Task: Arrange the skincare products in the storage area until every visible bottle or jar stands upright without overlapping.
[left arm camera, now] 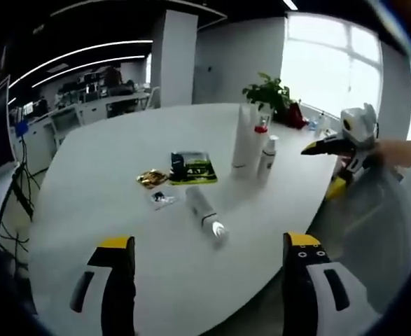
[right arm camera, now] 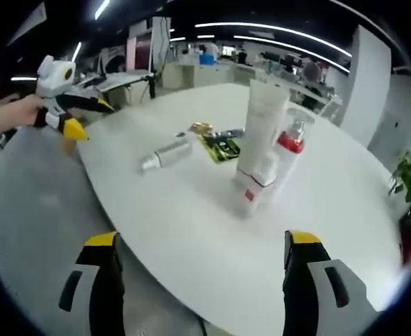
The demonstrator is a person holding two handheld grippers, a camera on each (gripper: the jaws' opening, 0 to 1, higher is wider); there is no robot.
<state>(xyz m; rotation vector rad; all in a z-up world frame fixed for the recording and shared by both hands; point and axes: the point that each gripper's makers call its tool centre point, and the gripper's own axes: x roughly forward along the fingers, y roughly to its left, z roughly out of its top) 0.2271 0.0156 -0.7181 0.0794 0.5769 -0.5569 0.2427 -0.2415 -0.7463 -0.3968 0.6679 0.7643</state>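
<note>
My left gripper (left arm camera: 204,262) and right gripper (right arm camera: 200,262) have fingers wide apart, holding nothing. One bottle (left arm camera: 205,213) lies flat on the table (left arm camera: 107,175); tubes (right arm camera: 265,133) stand upright.

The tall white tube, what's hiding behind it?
In the right gripper view, behind the tall white tube stands a clear pump bottle with a red band. The tube covers its left side, so the rest cannot be seen.

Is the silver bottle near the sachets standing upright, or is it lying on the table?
Lying down. The silver bottle rests lengthwise on the white table, while the tall white tube stands upright.
</note>
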